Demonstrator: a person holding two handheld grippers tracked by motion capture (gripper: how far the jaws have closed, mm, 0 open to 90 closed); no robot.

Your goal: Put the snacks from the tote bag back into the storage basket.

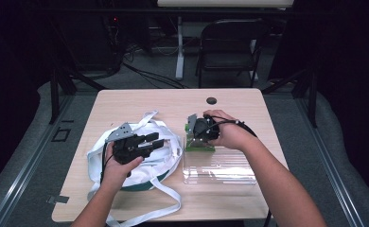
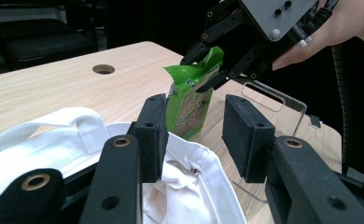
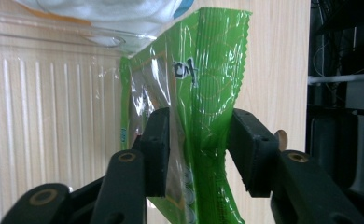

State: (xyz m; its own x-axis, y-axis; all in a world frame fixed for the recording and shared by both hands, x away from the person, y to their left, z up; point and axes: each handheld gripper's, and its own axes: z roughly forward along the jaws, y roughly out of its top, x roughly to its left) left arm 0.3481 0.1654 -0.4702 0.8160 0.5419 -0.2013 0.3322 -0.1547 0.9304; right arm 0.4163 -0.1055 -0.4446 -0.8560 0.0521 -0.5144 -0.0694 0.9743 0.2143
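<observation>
On the left of the wooden table [image 1: 126,101] lies a white cloth bag with long straps [image 1: 166,158]. The left gripper [image 1: 155,141] hovers just over it. Its jaws are partly apart and hold nothing; the white cloth lies below them, not pinched.

To the right of the bag stands a shiny green plastic snack packet [image 2: 189,105]. It stands upright at the near-left corner of a clear plastic tray [image 1: 220,168], very close to the bag's edge. The right gripper [image 1: 192,128] comes down on the packet's top from above.

The packet's crinkled top [image 3: 208,93] sits between the two black pads [image 3: 157,140] of the right gripper. The jaws are let loose: there is a thin gap at the right pad, and the left pad only just brushes the foil. So the packet stands by itself.

I think the step in hand is letting go of the packet beside the tray. The next move calls for lifting the right gripper straight up, slowly, so the pads do not catch the top and tip the packet over.
</observation>
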